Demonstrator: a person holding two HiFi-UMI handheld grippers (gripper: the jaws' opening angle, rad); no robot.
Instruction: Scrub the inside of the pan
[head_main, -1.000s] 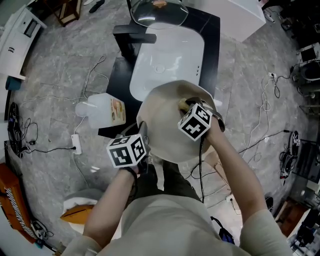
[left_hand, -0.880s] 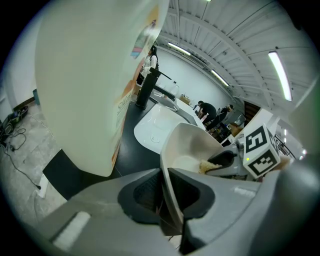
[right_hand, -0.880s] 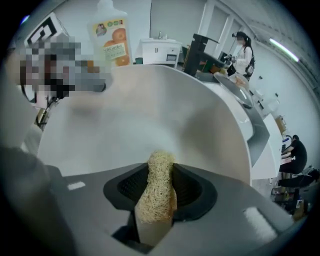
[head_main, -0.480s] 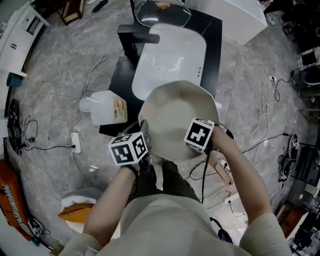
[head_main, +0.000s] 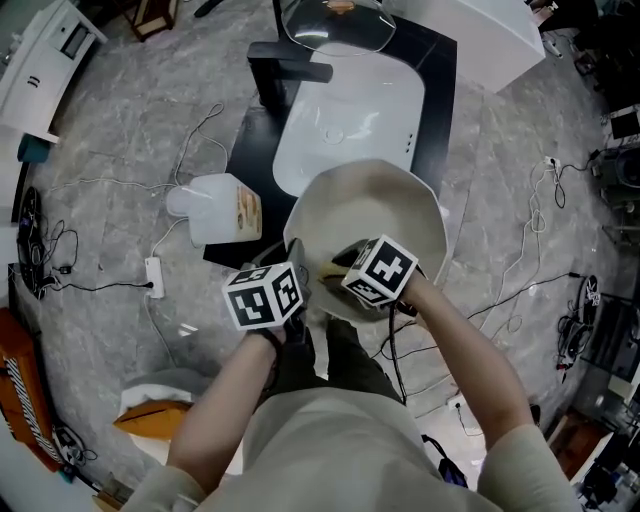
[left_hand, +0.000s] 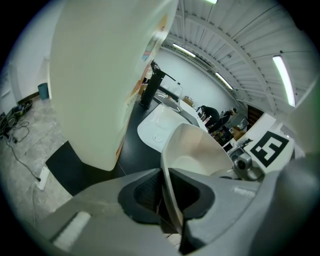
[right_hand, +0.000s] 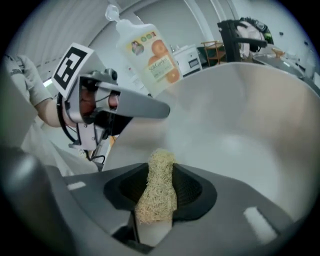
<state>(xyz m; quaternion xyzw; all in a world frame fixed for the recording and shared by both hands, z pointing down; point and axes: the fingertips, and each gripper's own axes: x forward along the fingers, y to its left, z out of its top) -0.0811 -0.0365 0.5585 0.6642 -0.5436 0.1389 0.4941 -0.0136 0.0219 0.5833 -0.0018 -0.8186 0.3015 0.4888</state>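
A cream pan (head_main: 385, 215) hangs tilted over the near end of a white sink. My left gripper (head_main: 296, 285) is shut on the pan's near-left rim; in the left gripper view the thin rim (left_hand: 170, 200) is pinched between its dark pads. Inside the pan at its near-left part, my right gripper (head_main: 342, 268) is shut on a yellowish fibrous scrub pad (right_hand: 159, 190). The pad sticks out past the jaws toward the pan's inner wall (right_hand: 250, 125). I cannot tell whether the pad touches the wall.
The white sink (head_main: 345, 120) sits in a black counter (head_main: 440, 60) with a black faucet (head_main: 290, 72) and a glass lid (head_main: 330, 22) at the far end. A detergent jug (head_main: 225, 208) stands left of the pan. Cables (head_main: 130, 270) lie across the grey floor.
My right gripper has swept with the scrub pad from the pan's right side across to its near-left part. The left gripper keeps its hold on the rim.
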